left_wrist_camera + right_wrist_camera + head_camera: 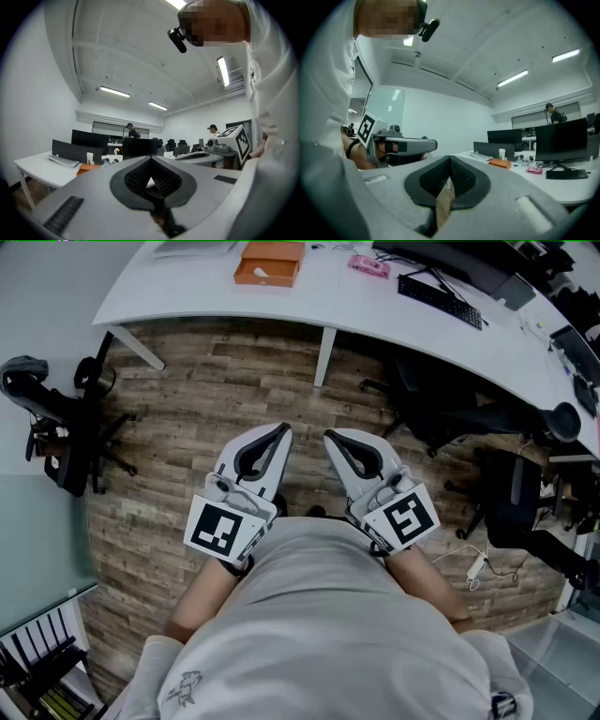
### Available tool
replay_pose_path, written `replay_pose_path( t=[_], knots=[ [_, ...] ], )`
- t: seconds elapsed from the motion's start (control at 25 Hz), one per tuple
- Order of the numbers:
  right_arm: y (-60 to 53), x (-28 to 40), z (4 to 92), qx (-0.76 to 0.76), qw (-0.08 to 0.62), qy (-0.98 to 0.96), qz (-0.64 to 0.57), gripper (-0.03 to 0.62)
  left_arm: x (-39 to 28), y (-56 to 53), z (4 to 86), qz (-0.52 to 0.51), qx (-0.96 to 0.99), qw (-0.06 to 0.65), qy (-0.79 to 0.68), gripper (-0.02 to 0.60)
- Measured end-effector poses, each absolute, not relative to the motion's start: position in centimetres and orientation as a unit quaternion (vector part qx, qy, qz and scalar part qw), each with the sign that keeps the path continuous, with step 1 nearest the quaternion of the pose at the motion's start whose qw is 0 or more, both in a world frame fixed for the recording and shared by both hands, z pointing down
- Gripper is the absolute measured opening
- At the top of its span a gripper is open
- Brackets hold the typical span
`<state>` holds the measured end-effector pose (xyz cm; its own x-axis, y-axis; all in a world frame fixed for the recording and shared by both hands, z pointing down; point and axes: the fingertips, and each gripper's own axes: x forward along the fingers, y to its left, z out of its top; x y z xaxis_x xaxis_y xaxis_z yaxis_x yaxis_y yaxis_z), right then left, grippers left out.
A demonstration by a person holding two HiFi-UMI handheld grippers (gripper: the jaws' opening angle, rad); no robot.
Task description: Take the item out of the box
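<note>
Way ahead on the white surface sits the orange box, well apart, slightly nearer the left tongs. Those and the right tongs are clenched on nothing.

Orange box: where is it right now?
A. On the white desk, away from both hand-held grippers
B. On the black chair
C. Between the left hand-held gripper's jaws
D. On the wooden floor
A: in the head view the orange box sits on the white desk at the top, while the left hand-held gripper and right hand-held gripper are close to the person's body, above the wooden floor.
</note>
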<state>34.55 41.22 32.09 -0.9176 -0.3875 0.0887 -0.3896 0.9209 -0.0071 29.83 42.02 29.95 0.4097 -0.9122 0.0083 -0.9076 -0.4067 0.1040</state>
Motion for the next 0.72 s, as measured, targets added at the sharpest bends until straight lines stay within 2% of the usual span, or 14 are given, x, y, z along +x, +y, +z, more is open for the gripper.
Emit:
replay_pose_path(
  t=[0.32,0.72],
  knots=[
    [39.4,28.2,32.6,0.201,0.05,-0.978,0.01,0.002,22.6,40.3,30.8,-0.041,0.832,0.062,-0.549,-0.003],
    [34.6,17.0,28.3,0.224,0.019,-0.974,0.018,0.003,11.1,36.6,26.8,-0.029,0.844,0.035,-0.534,-0.003]
  ],
)
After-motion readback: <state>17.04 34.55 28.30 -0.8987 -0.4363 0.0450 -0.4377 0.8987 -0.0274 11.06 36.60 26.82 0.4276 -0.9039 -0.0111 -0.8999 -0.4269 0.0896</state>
